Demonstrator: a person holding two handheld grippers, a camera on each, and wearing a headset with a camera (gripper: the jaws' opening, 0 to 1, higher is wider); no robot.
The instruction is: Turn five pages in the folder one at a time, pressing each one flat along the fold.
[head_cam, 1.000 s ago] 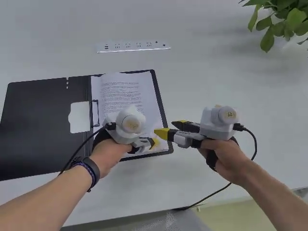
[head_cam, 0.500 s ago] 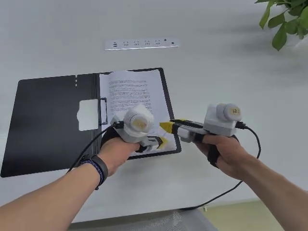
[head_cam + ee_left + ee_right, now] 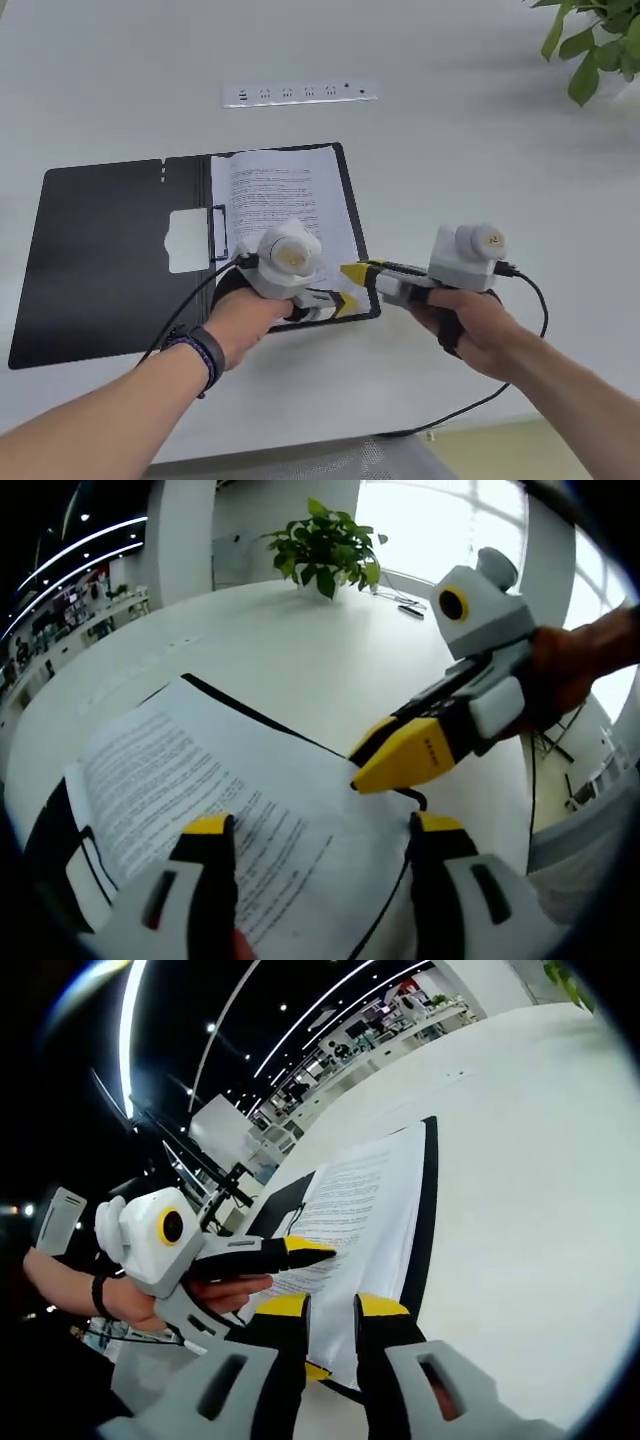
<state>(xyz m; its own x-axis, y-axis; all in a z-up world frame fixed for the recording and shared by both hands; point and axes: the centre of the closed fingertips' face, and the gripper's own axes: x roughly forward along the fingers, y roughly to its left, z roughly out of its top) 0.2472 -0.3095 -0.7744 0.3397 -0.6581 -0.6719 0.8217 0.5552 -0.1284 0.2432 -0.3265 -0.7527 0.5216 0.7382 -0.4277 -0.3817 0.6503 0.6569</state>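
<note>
The folder (image 3: 100, 260) lies open on the bench (image 3: 480, 150), toward its near edge, with the printed page (image 3: 285, 200) on its right half. The left tongs (image 3: 335, 303) sit over the page's near right corner, their jaws spread wide and holding nothing. The right tongs (image 3: 355, 272) point in from the right at the folder's right edge, just beside the left tongs. Their jaws are narrow, with a slim gap between the tips, and hold nothing.
</note>
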